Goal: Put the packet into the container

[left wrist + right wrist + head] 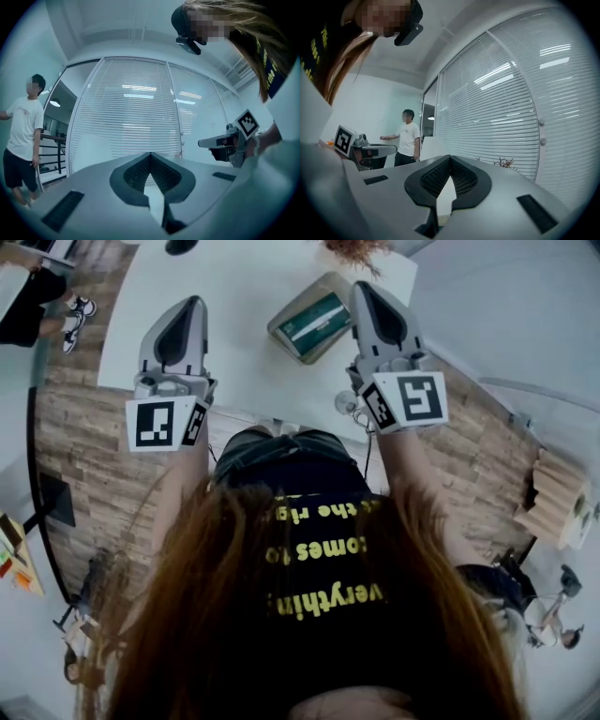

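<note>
On the white table [234, 296] stands an open tan container [286, 336], and a green packet [317, 322] with a white stripe lies inside it. My left gripper [192, 304] is raised over the table's near left part, jaws shut and empty. My right gripper [366, 289] hovers just right of the container, also shut with nothing in it. Both gripper views point level at a wall of window blinds, not at the table. The left gripper [150, 154] and right gripper [450, 157] each show jaws meeting at the tips.
A person in a white T-shirt [21, 136] stands by the blinds [136, 108], also seen as that person [408, 136] in the right gripper view. A wood-look floor [84, 446] surrounds the table. A stack of wooden pieces [553, 498] sits at the right.
</note>
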Action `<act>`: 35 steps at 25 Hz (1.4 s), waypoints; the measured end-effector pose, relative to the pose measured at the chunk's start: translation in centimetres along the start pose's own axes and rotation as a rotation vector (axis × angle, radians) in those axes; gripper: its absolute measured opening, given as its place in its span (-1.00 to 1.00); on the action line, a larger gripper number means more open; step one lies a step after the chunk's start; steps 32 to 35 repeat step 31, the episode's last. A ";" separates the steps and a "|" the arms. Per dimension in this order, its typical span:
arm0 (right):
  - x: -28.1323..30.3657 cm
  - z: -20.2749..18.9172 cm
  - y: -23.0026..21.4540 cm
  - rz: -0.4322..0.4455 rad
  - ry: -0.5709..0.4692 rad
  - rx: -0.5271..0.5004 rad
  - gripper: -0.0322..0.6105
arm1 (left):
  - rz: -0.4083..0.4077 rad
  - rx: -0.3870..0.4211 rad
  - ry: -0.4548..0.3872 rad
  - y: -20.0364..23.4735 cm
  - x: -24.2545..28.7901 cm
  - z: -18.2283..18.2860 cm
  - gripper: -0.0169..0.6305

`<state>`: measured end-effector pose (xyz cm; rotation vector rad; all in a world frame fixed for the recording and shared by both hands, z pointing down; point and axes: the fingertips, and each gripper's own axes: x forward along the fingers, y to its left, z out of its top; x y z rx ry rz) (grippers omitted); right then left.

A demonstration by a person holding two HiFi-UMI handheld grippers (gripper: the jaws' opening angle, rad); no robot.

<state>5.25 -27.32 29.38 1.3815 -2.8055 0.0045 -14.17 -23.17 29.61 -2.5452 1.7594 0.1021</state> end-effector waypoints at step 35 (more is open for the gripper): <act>-1.7 2.4 0.6 -0.059 -0.017 0.012 -0.85 | -0.068 -0.001 -0.009 -1.1 1.8 0.2 -0.94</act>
